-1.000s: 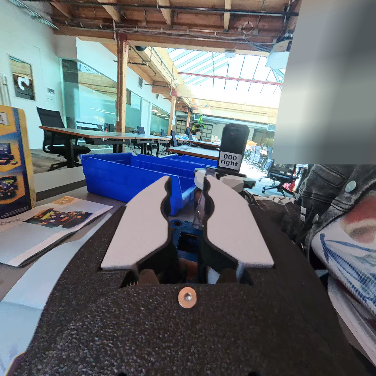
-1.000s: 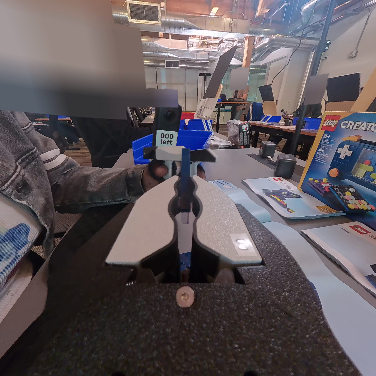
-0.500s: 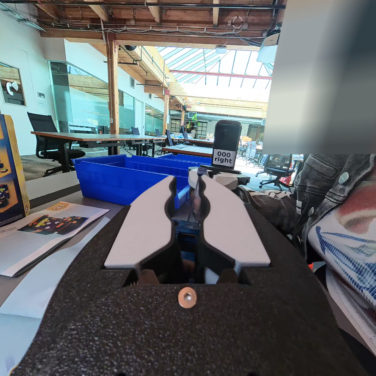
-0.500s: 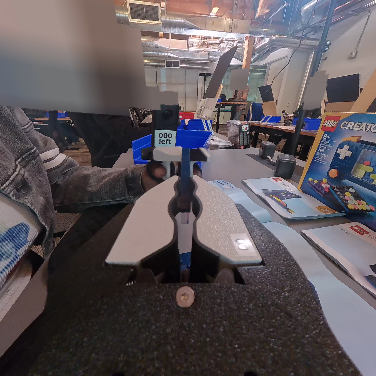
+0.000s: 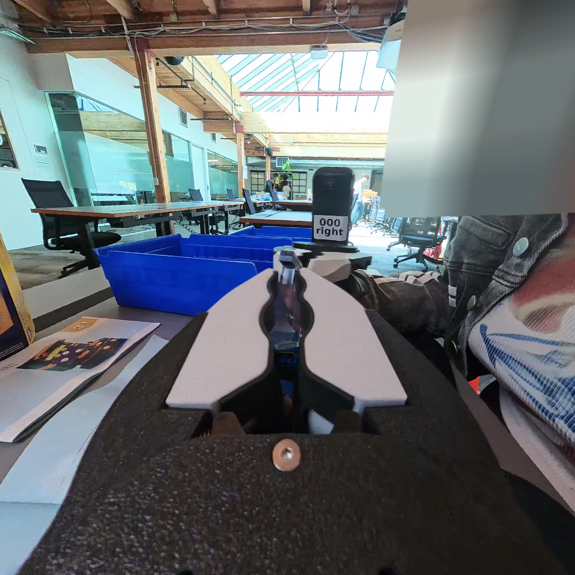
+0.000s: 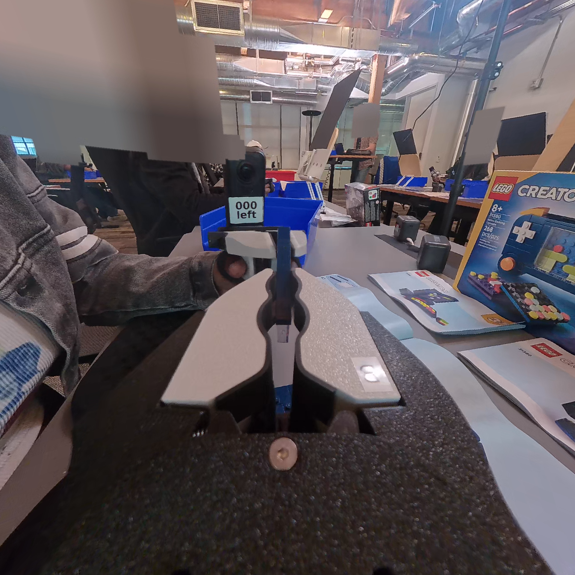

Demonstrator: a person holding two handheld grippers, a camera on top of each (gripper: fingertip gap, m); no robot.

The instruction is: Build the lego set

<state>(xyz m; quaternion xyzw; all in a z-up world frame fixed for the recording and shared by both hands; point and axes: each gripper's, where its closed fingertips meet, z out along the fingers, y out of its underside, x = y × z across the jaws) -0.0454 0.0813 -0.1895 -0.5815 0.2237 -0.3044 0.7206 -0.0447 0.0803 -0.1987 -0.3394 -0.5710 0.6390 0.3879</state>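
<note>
The two grippers face each other above the table edge. My left gripper point(image 5: 287, 275) is shut on a thin upright lego piece point(image 5: 284, 314) that looks clear above and blue below. My right gripper point(image 6: 283, 275) is shut on a thin dark blue lego piece point(image 6: 283, 280) held on edge, which reaches forward to the left gripper point(image 6: 259, 245). The right gripper also shows in the left wrist view point(image 5: 325, 263), just beyond my fingertips. Whether both hold one joined piece I cannot tell.
Blue bins point(image 5: 177, 273) point(image 6: 298, 214) stand on the grey table. Instruction booklets point(image 5: 62, 354) point(image 6: 432, 301) and the lego set box point(image 6: 529, 249) lie to the sides. Two black cubes point(image 6: 434, 253) sit farther back. The person's jacket point(image 5: 485, 280) is close by. Less than 4 cm separates the two grippers' tips.
The left gripper's jaws have closed from open onto the thin piece. The right gripper has stayed shut on the blue piece, and the two grippers remain tip to tip.
</note>
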